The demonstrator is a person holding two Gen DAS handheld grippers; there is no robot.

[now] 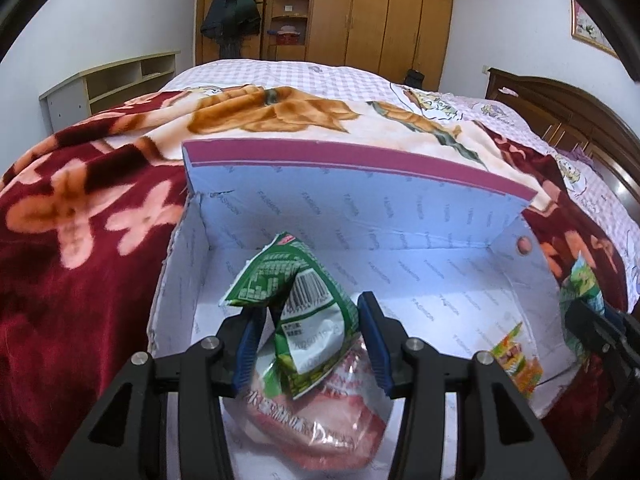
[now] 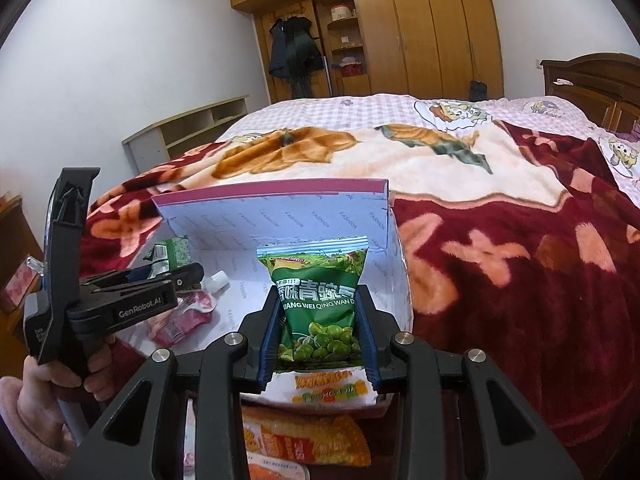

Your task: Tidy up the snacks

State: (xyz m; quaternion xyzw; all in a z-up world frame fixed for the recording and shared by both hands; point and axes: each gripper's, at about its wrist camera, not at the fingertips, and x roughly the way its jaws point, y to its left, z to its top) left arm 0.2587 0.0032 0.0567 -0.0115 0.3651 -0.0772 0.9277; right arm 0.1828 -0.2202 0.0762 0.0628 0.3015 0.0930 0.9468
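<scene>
Grippers: two; left gripper (image 1: 310, 344) clamped a crumpled green packet (image 1: 296, 300) between its blue pads; right gripper (image 2: 318, 334) clamped a green pea packet (image 2: 320, 304) upright between its pads
Green packets: two, one per gripper, both held above the open box (image 1: 360, 216)
Box: one, white printed card with a purple rim, lid flap raised at the far side, resting on the bed
Box contents: one red-and-clear pouch (image 1: 320, 412) under the left gripper, with a white spout visible in the right wrist view; one orange-and-green printed packet (image 1: 516, 364) at the near right corner
Outside the box: one orange packet (image 2: 308, 440) lying just before the near wall, partly hidden by the right gripper's frame
Hidden: box floor beneath both held packets; text on the crumpled packet unreadable
Textures: blanket (image 2: 520, 280) plush, dark red with floral pattern; packets glossy foil; gripper bodies matte black
Hand: one hand (image 2: 44, 380) on the left gripper's handle, pink fleecy sleeve
</scene>
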